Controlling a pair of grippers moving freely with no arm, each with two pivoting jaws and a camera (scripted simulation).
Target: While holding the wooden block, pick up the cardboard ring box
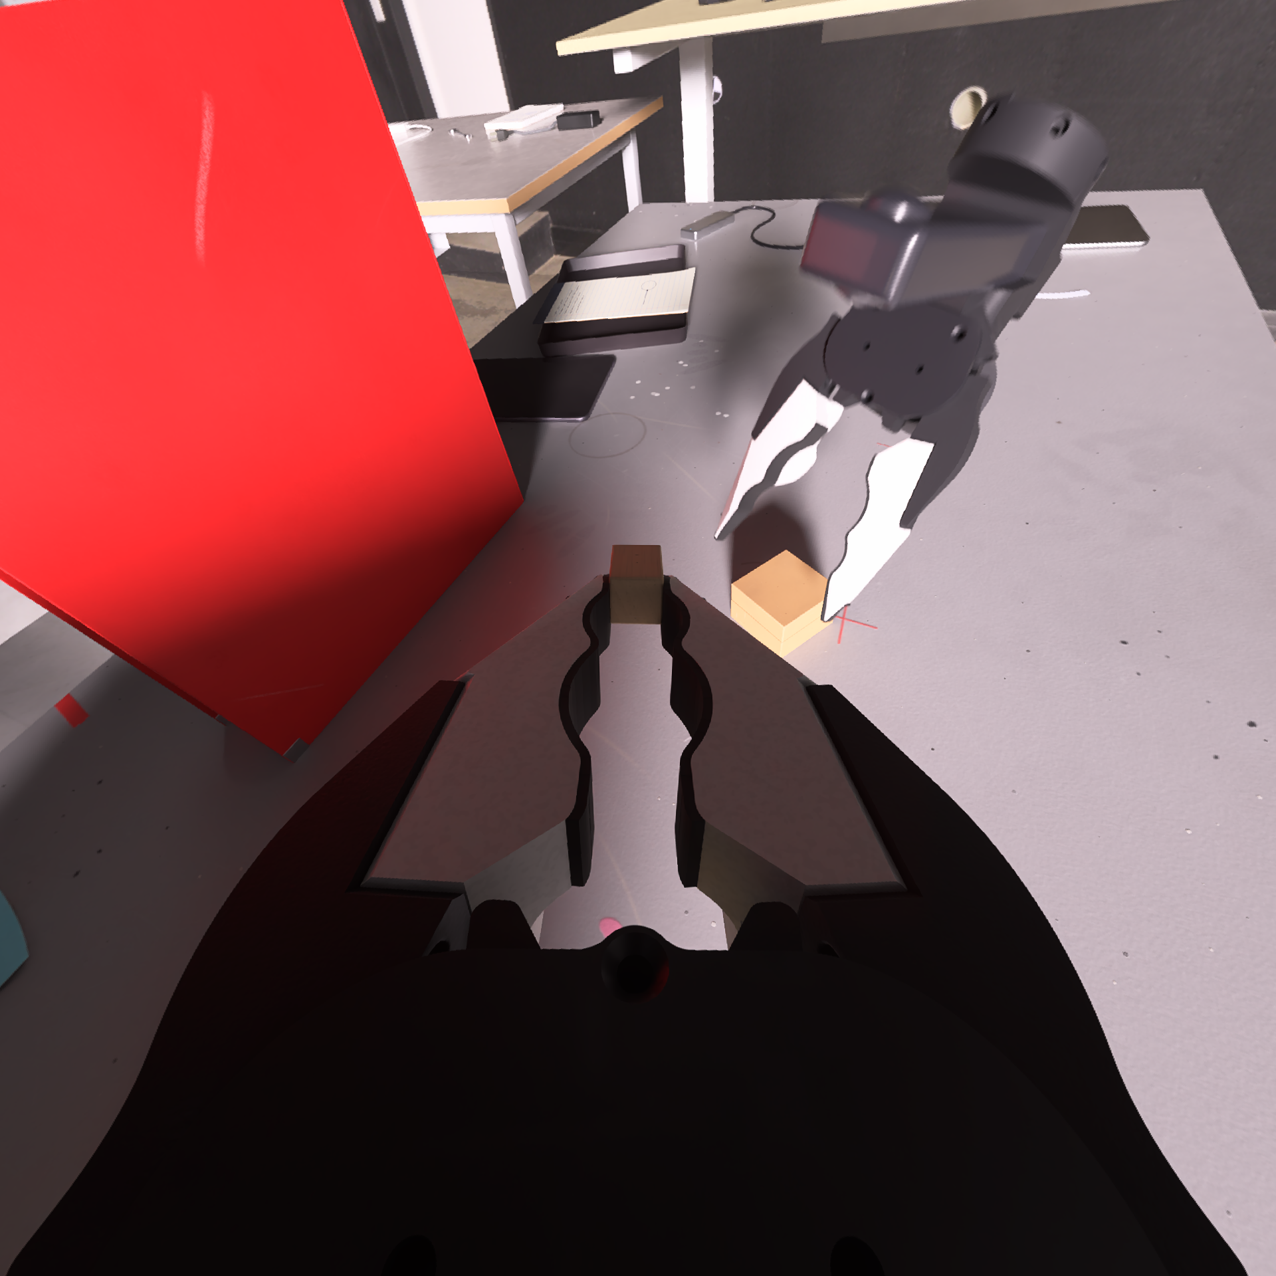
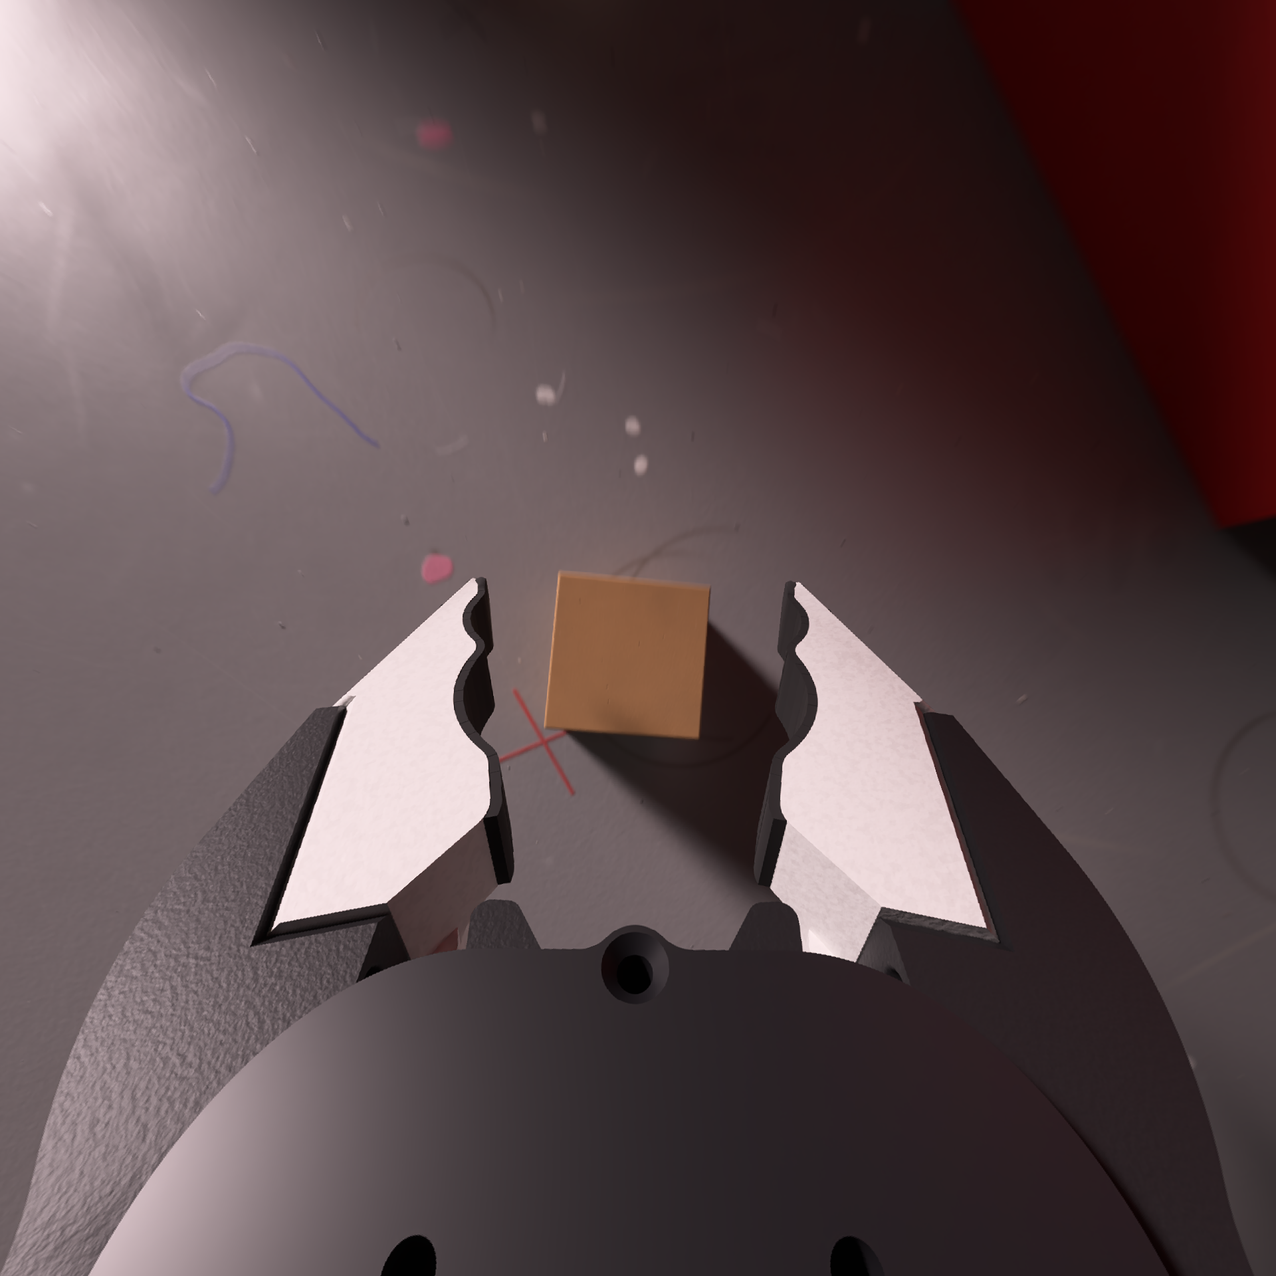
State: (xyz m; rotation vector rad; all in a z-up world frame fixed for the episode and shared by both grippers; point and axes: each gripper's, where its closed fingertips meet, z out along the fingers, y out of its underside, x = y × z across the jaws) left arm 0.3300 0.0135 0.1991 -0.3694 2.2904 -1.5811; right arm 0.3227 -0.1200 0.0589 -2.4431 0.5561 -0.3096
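Note:
My left gripper (image 1: 636, 587) is shut on a small wooden block (image 1: 636, 583), held between the fingertips above the grey table (image 1: 1036, 690). The cardboard ring box (image 1: 779, 599) is a tan square box lying on the table just right of the block. My right gripper (image 1: 777, 573) hangs over the box with its jaws open, one finger on each side. In the right wrist view the box (image 2: 627, 654) lies between the open white fingertips of the right gripper (image 2: 635, 590), which do not touch it.
A large red panel (image 1: 207, 345) leans close on the left and also shows in the right wrist view (image 2: 1174, 242). A notebook on a dark tray (image 1: 621, 304), a cable and a dark pad lie farther back. A red cross mark (image 2: 542, 742) is by the box.

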